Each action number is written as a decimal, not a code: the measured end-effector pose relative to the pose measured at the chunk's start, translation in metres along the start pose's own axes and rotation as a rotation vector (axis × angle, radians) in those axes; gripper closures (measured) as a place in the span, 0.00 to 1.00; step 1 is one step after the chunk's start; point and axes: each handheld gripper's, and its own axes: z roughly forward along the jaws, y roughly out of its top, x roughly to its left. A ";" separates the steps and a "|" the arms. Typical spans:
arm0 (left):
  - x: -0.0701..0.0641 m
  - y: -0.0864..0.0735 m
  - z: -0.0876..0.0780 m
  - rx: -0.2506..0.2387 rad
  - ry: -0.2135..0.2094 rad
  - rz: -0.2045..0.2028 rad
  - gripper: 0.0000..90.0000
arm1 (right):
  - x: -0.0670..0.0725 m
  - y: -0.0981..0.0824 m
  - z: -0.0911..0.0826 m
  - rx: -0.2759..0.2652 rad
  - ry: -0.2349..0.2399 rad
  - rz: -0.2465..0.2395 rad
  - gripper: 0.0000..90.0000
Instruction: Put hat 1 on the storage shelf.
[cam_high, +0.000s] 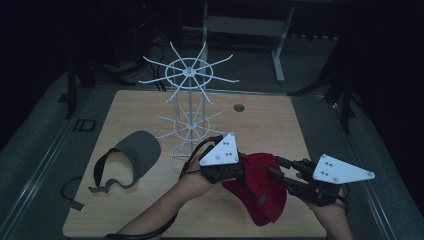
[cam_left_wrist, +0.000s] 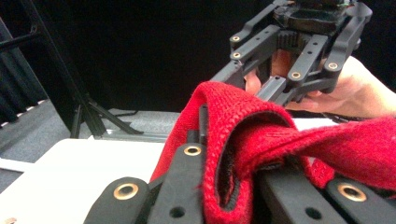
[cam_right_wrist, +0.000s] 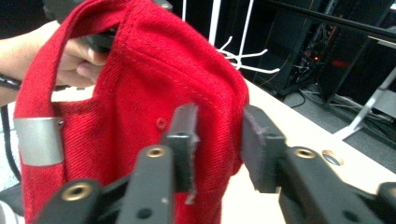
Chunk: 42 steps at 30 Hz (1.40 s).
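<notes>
Evidently to spread it for the white rack at upper centre, the left gripper clamps the red cap while the right gripper stands slightly parted around its fabric.

Your left gripper: two black jaws rising from the bottom edge, brass-coloured rivets on the links, closed on a fold of red cap fabric that bunches up between them.

Your red cap: knitted-looking cloth with a dark inner band at the fold, stretching off to the right edge.

Your right gripper: upper right, black linkage arms with brass rivets, tips meeting the cap's top edge. Whether those jaws pinch it is unclear.

Your right hand: wrapped around that gripper's body.

Table: pale surface, lower left.

Black stand legs: beyond the table, on grey floor, dark background.
</notes>
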 end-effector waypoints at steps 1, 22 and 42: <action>0.000 0.000 0.000 0.003 0.002 0.004 1.00 | 0.000 0.000 0.000 0.003 0.006 -0.003 0.85; 0.003 -0.006 -0.006 -0.009 0.023 -0.006 0.88 | -0.002 0.005 -0.011 -0.070 0.020 0.060 0.99; 0.011 -0.022 -0.039 -0.010 0.163 -0.065 0.53 | -0.011 0.009 -0.024 -0.113 -0.050 0.114 0.99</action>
